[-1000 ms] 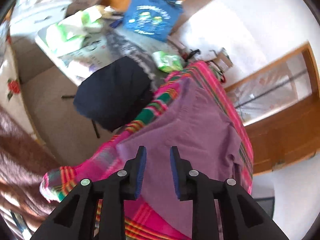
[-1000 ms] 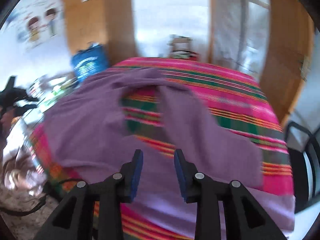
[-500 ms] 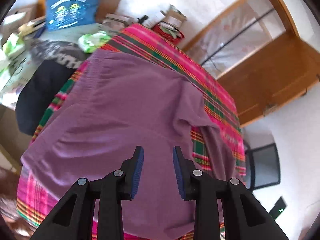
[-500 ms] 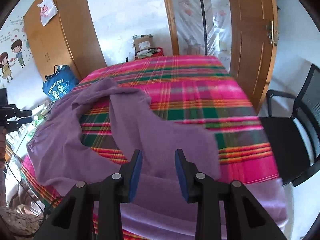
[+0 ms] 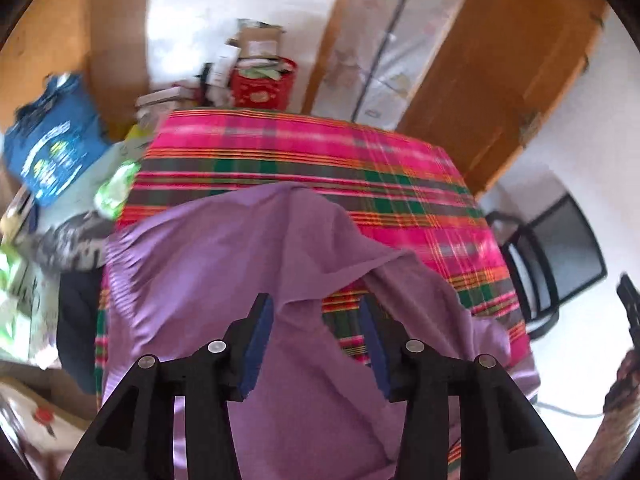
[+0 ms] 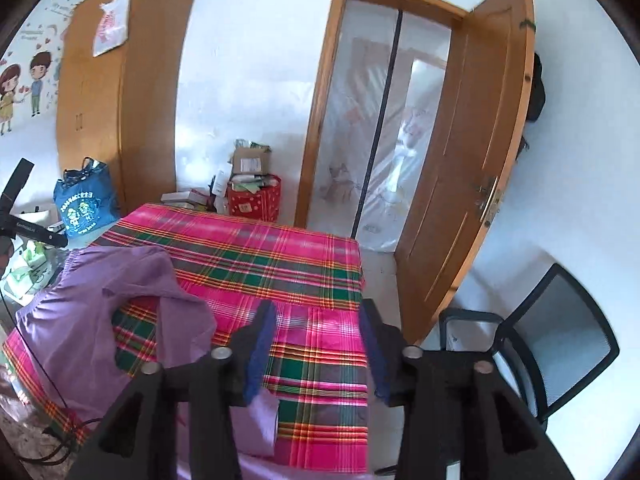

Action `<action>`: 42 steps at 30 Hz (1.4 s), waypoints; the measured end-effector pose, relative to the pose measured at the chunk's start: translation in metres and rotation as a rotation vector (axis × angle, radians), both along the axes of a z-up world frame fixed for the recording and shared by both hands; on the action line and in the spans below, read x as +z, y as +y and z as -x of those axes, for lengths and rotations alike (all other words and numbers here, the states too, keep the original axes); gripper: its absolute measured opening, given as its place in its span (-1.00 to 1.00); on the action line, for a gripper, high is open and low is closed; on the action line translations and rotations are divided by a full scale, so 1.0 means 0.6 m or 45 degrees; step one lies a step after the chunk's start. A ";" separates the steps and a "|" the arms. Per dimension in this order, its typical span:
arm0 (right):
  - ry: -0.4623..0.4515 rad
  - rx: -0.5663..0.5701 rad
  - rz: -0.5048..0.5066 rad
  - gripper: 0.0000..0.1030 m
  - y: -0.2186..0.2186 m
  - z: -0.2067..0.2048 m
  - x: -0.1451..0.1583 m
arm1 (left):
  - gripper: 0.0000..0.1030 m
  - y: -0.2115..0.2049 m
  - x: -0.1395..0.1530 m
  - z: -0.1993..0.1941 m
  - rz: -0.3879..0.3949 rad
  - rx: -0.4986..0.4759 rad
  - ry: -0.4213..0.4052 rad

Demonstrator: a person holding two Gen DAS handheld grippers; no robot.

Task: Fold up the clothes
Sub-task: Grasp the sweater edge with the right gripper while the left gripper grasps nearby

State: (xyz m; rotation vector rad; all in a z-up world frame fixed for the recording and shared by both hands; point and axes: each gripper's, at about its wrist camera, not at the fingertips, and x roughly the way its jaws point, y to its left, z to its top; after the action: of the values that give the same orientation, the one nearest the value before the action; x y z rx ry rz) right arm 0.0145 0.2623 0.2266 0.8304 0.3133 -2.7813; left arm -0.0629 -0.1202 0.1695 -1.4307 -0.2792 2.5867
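L gripper (image 5: 316,342): jaws spread & opening; nothing pinched, blue pads clear of cloth, hanging above the purple garment.
R gripper (image 6: 316,346): jaws spread & opening; nothing between them, plaid cloth seen through the gap.
Purple long-sleeved knit garment (image 5: 224,264): lies rumpled on the counter's near-left part, one sleeve (image 5: 432,296) bent out to the right w/ a patch of plaid showing under the fold; near edge hangs over the counter front. In R view the garment (image 6: 80,312) sits left of the jaws.
Counter w/ pink-green-orange plaid cloth (image 5: 320,160): far half & right side bare of clothes.
Left of counter: dark navy cloth (image 5: 76,320) & grey patterned fabric (image 5: 68,240) just beside the edge; blue printed tote bag (image 6: 86,204) further back.
Behind counter: red patterned box stuffed w/ papers (image 6: 254,202), cardboard box above it, wooden wardrobe (image 6: 120,80).
Right side: open wooden door (image 6: 464,168), black mesh office chair (image 6: 560,340) near the counter's corner.
Person: a hand (image 5: 622,376) at far right edge of L view, blurred.
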 end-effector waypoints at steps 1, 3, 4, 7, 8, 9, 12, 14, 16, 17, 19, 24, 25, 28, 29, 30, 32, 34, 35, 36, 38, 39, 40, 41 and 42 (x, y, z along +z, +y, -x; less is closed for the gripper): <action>-0.048 0.018 0.015 -0.13 -0.003 0.018 -0.017 | -0.09 0.013 -0.008 0.011 0.020 -0.032 -0.017; -0.162 0.064 0.022 -0.13 -0.019 0.058 -0.072 | -0.09 0.044 -0.033 0.040 0.092 -0.079 -0.065; -0.218 0.084 0.009 -0.13 -0.028 0.074 -0.098 | -0.09 0.060 -0.048 0.056 0.131 -0.099 -0.093; -0.411 0.145 0.019 -0.13 -0.054 0.121 -0.184 | -0.09 0.101 -0.084 0.091 0.215 -0.171 -0.141; -0.467 0.166 0.034 -0.13 -0.060 0.133 -0.206 | -0.09 0.113 -0.093 0.101 0.246 -0.200 -0.149; -0.510 0.188 0.046 -0.13 -0.064 0.140 -0.226 | -0.09 0.125 -0.103 0.110 0.282 -0.227 -0.152; -0.594 0.235 0.047 -0.13 -0.077 0.161 -0.270 | -0.09 0.144 -0.124 0.132 0.359 -0.270 -0.168; -0.635 0.251 0.053 -0.13 -0.081 0.171 -0.286 | -0.09 0.151 -0.141 0.148 0.398 -0.286 -0.188; -0.661 0.270 0.044 -0.13 -0.087 0.177 -0.299 | -0.09 0.158 -0.157 0.162 0.425 -0.298 -0.211; -0.669 0.282 0.040 -0.13 -0.089 0.177 -0.303 | -0.09 0.161 -0.165 0.167 0.441 -0.306 -0.216; -0.688 0.320 0.033 -0.13 -0.097 0.180 -0.313 | -0.09 0.167 -0.175 0.170 0.484 -0.329 -0.203; -0.715 0.371 0.011 -0.13 -0.121 0.190 -0.333 | -0.09 0.169 -0.198 0.183 0.536 -0.351 -0.218; -0.712 0.385 0.029 -0.13 -0.124 0.191 -0.333 | -0.09 0.167 -0.202 0.185 0.537 -0.348 -0.221; -0.699 0.446 0.113 -0.13 -0.139 0.197 -0.322 | -0.09 0.161 -0.214 0.193 0.552 -0.335 -0.239; -0.697 0.464 0.124 -0.13 -0.145 0.199 -0.321 | -0.09 0.159 -0.220 0.195 0.560 -0.333 -0.254; -0.694 0.482 0.134 -0.12 -0.151 0.201 -0.320 | -0.09 0.157 -0.225 0.197 0.571 -0.330 -0.269; -0.692 0.517 0.152 -0.09 -0.163 0.205 -0.319 | -0.09 0.151 -0.232 0.200 0.562 -0.322 -0.287; -0.731 0.537 0.126 -0.09 -0.177 0.210 -0.334 | -0.09 0.143 -0.234 0.203 0.538 -0.308 -0.302; -0.750 0.544 0.112 -0.09 -0.182 0.211 -0.342 | -0.09 0.139 -0.234 0.204 0.526 -0.300 -0.305; -0.768 0.554 0.100 -0.09 -0.188 0.211 -0.349 | -0.09 0.137 -0.234 0.205 0.519 -0.296 -0.305; -0.791 0.569 0.092 -0.09 -0.197 0.211 -0.359 | -0.14 0.134 -0.234 0.206 0.503 -0.293 -0.309; -0.803 0.575 0.092 -0.09 -0.201 0.212 -0.363 | -0.23 0.131 -0.234 0.207 0.486 -0.290 -0.314; -0.822 0.580 0.106 -0.09 -0.202 0.213 -0.366 | -0.29 0.128 -0.233 0.208 0.465 -0.282 -0.318; -0.837 0.585 0.120 -0.08 -0.203 0.215 -0.368 | -0.30 0.124 -0.232 0.209 0.443 -0.273 -0.322; -0.840 0.592 0.129 -0.07 -0.204 0.214 -0.367 | -0.38 0.121 -0.231 0.210 0.426 -0.265 -0.324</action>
State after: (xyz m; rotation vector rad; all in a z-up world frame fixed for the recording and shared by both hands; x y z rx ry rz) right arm -0.1139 0.1398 0.0064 1.3735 0.2048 -1.9532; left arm -0.1889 -0.0474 0.0308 -1.7931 0.2729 2.3613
